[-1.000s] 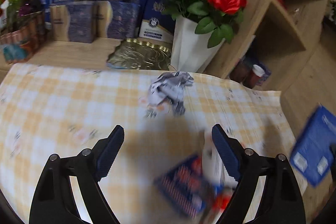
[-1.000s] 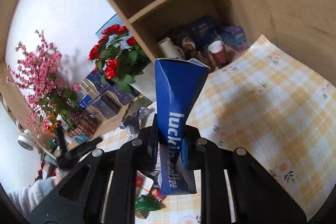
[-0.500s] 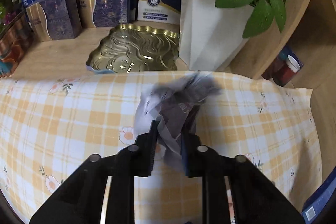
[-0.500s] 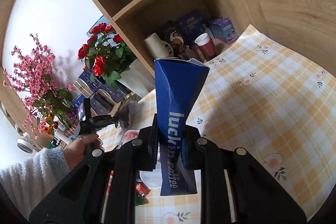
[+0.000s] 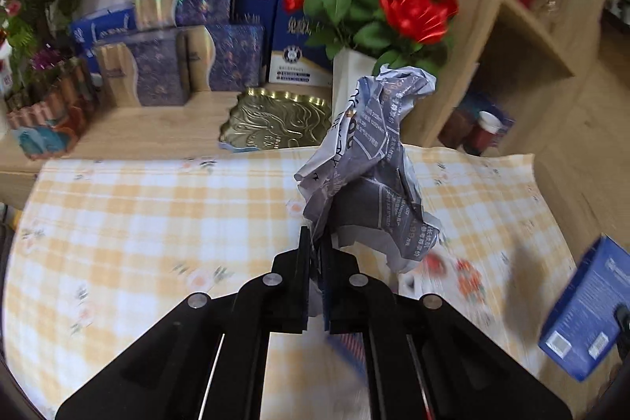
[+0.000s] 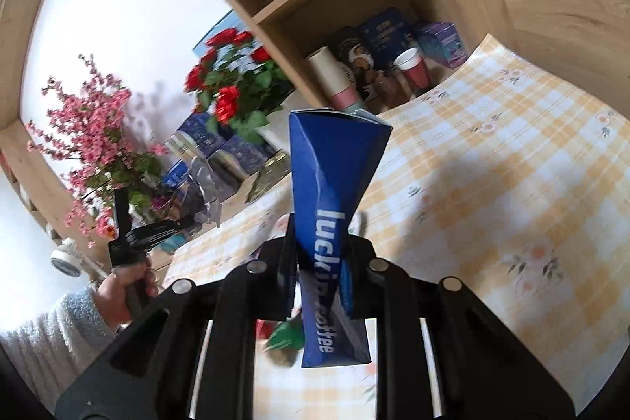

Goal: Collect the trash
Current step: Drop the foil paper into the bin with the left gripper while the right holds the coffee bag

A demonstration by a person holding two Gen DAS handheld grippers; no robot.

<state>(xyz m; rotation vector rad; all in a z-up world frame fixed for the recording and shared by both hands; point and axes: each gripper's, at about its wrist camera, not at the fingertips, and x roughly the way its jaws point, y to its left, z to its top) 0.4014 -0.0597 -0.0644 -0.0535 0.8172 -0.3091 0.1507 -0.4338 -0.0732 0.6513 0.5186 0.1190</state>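
Note:
My left gripper (image 5: 315, 243) is shut on a crumpled grey printed paper (image 5: 370, 160) and holds it lifted above the yellow checked tablecloth (image 5: 157, 223). My right gripper (image 6: 319, 243) is shut on a blue luckin coffee paper bag (image 6: 330, 191), open end up, held above the table. The bag also shows at the right edge of the left wrist view (image 5: 582, 317). The left gripper with the paper shows at the left of the right wrist view (image 6: 197, 199). Blurred red and blue wrappers (image 5: 453, 274) lie on the cloth under the paper.
A white vase of red roses (image 5: 354, 85), a gold tray (image 5: 275, 121) and blue gift boxes (image 5: 177, 65) stand behind the table. A wooden shelf unit (image 6: 354, 6) with cups (image 6: 413, 69) and boxes is at the right. Green and red scraps (image 6: 287, 335) lie under the bag.
My left gripper went from open to shut on the crumpled paper and has lifted it off the cloth. My right gripper kept hold of the blue bag, nearly still.

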